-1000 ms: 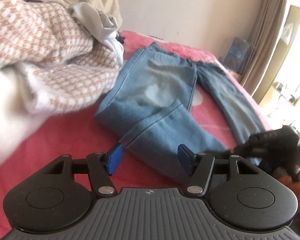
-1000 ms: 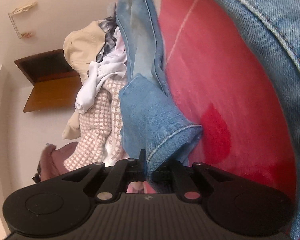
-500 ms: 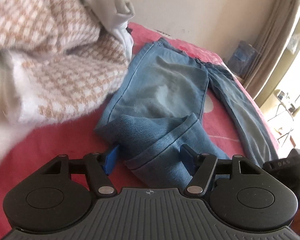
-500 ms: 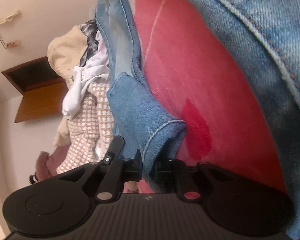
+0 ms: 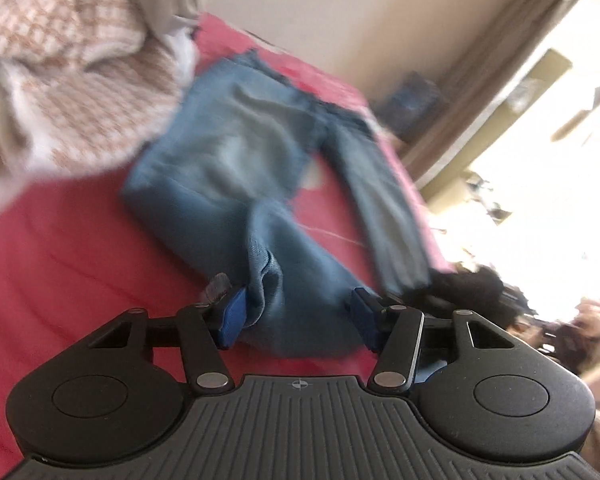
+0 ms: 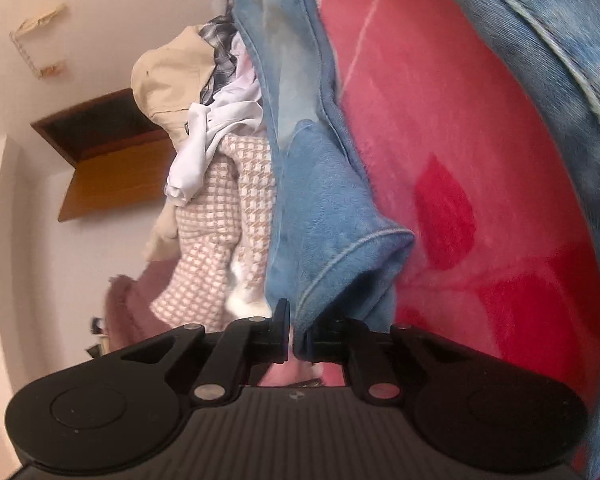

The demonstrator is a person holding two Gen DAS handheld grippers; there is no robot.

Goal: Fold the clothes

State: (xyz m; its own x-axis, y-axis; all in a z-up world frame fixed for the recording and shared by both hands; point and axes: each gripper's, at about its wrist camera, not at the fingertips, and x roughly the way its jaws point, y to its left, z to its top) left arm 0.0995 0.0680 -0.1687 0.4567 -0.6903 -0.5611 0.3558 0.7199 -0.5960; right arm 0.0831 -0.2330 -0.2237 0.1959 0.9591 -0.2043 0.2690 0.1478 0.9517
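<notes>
The jeans (image 5: pixel 228 160) lie spread on the red bedspread (image 5: pixel 72 248), one leg doubled toward the cameras, so the fold seems just begun. The right gripper (image 6: pixel 296 340) is clamped on that leg's hem; the left gripper (image 5: pixel 296 316) stands wide apart around the same cuff (blurred). Next it likely needs to close, then both carry the leg across.
</notes>
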